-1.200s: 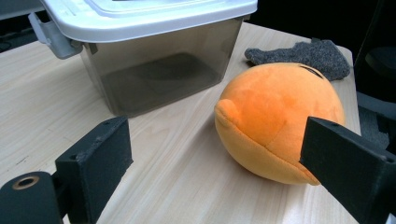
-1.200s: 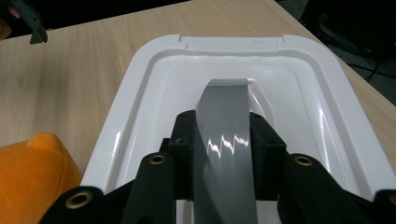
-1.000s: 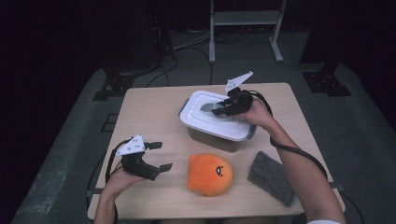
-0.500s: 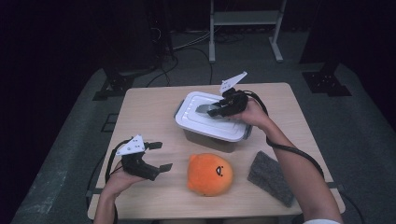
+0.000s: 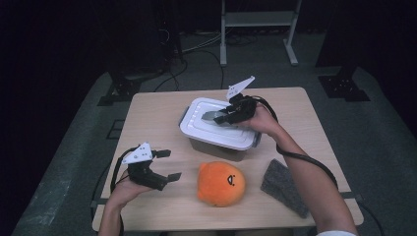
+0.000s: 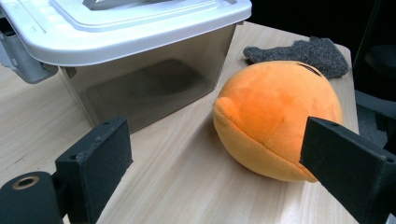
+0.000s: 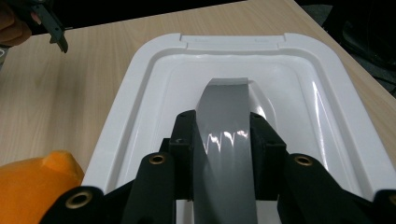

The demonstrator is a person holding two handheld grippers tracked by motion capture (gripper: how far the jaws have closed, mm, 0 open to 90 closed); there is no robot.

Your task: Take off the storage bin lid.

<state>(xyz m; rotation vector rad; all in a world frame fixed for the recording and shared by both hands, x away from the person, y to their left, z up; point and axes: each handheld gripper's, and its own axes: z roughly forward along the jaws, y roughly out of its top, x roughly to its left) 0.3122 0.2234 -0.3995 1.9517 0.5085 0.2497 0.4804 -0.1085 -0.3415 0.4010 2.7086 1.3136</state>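
A smoky clear plastic box (image 5: pixel 216 150) (image 6: pixel 149 88) stands mid-table under a white lid (image 5: pixel 206 132) (image 7: pixel 140 93) (image 6: pixel 140 28). My right gripper (image 5: pixel 221 118) (image 7: pixel 223 135) reaches over the lid from the right and is shut on the lid's grey handle (image 7: pixel 224 102). The lid looks tilted and overhangs the box on its left. An orange plush toy (image 5: pixel 221 183) (image 6: pixel 280 112) (image 7: pixel 32 182) lies in front of the box. My left gripper (image 5: pixel 172 164) (image 6: pixel 219 163) hovers at the front left, open, pointing at the plush with nothing between its fingers.
A grey fuzzy cloth (image 5: pixel 285 184) (image 6: pixel 303 49) lies at the front right of the wooden table (image 5: pixel 152 118). A grey latch (image 6: pixel 18 60) hangs at the lid's end. Beyond the table are a dark floor, cables and a white stand (image 5: pixel 255 19).
The right gripper and the lid it holds have shifted slightly to the left over the box. The left gripper has stayed put.
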